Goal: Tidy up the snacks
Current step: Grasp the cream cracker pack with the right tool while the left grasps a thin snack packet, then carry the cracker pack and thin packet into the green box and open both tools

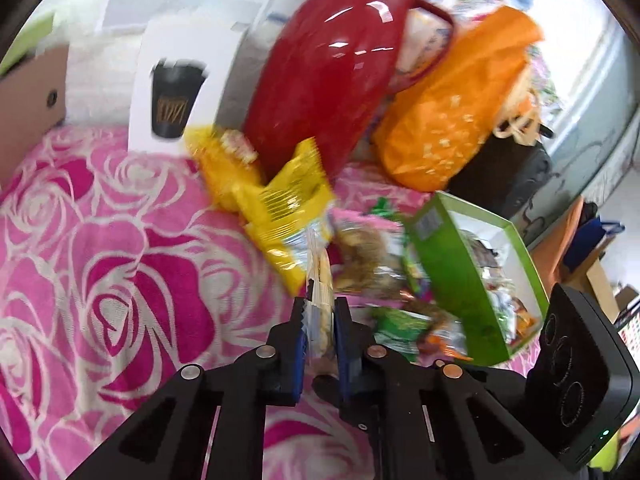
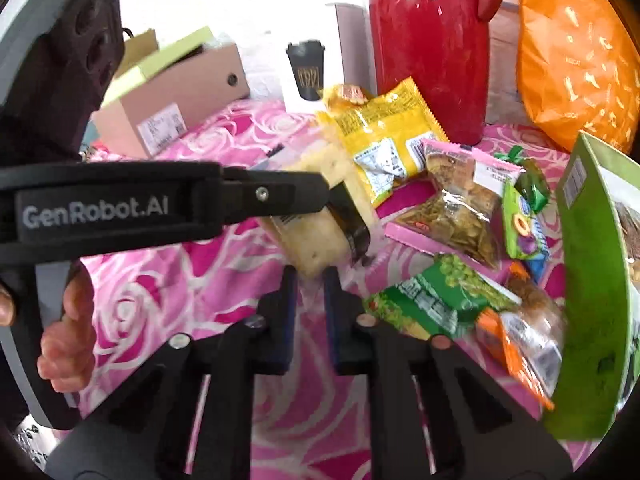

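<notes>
Left gripper (image 1: 320,312) is clamping a pale snack pack (image 1: 320,280); right gripper (image 2: 310,280) is sitting narrowly open, empty, over pink rose-print cloth (image 2: 168,280). "GenRobot.AI" is showing on the left unit.

Bright, motion-blurred (fisheye edges warped).

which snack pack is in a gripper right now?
The clear pack of pale crackers, clamped edge-on in the left gripper and held above the cloth. The yellow packs, pink pack and green pack lie ungripped.
</notes>
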